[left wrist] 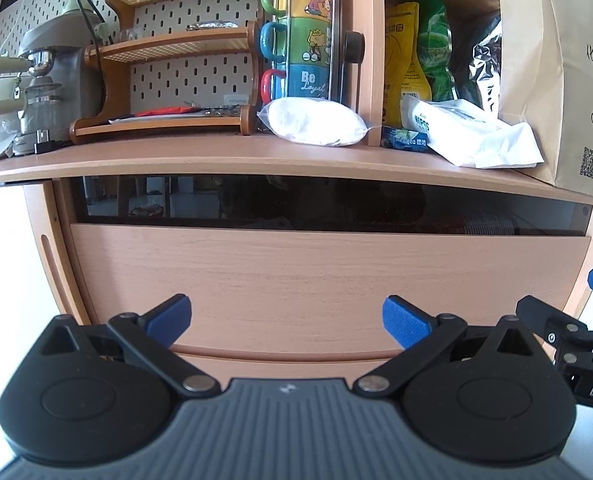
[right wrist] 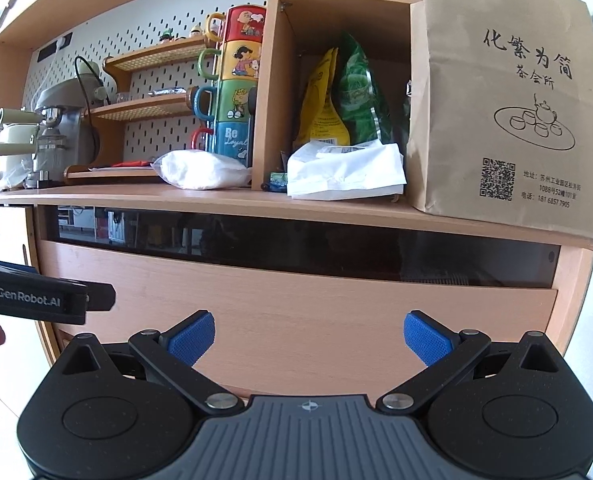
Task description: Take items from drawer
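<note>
Both grippers, left gripper (left wrist: pixel 286 322) and right gripper (right wrist: pixel 309 338), gape empty before the wooden drawer front (left wrist: pixel 316 280); nothing is taken out yet.

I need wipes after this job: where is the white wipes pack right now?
The white wipes pack lies on the counter shelf, right of the wooden divider, in front of the yellow bag and left of the brown paper bag.

My left gripper (left wrist: pixel 287 322) and right gripper (right wrist: pixel 309 338) are black, with blue ribbed pads (right wrist: pixel 190 338), silver pivot screws (right wrist: pixel 219 401), grey ridged bodies and white "GenRobot.AI" lettering (right wrist: pixel 28 298).
</note>
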`<state>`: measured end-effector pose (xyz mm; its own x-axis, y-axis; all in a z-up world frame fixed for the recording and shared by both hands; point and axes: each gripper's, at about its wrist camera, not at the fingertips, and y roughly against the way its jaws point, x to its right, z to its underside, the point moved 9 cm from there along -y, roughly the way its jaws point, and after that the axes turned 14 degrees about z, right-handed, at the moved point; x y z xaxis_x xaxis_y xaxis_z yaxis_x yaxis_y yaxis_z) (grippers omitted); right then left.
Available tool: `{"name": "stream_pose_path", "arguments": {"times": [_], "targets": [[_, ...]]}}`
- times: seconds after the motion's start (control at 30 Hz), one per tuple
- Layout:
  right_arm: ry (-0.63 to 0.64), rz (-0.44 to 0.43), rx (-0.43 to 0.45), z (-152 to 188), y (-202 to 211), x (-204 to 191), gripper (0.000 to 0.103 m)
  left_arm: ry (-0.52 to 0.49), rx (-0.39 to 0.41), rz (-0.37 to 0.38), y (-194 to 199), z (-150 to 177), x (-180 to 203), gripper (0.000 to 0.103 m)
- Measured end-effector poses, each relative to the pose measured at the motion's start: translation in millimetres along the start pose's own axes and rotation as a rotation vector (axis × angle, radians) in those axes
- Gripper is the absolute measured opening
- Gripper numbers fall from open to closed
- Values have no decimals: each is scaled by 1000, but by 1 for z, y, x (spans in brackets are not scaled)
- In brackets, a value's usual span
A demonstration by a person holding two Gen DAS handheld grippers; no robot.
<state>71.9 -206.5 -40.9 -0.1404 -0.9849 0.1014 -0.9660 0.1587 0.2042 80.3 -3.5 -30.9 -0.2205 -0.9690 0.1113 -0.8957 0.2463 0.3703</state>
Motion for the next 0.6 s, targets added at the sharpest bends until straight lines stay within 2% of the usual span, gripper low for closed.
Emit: {"name": "stream_pose_path", "arguments": {"times": [0.33,0.6], "targets": [[-35,34,-6,0,2,8,103,-6,3,-2,4,1,2,103],[-31,25,-33,4,-1,4,103,34,1,0,7,2,-5,103]]}}
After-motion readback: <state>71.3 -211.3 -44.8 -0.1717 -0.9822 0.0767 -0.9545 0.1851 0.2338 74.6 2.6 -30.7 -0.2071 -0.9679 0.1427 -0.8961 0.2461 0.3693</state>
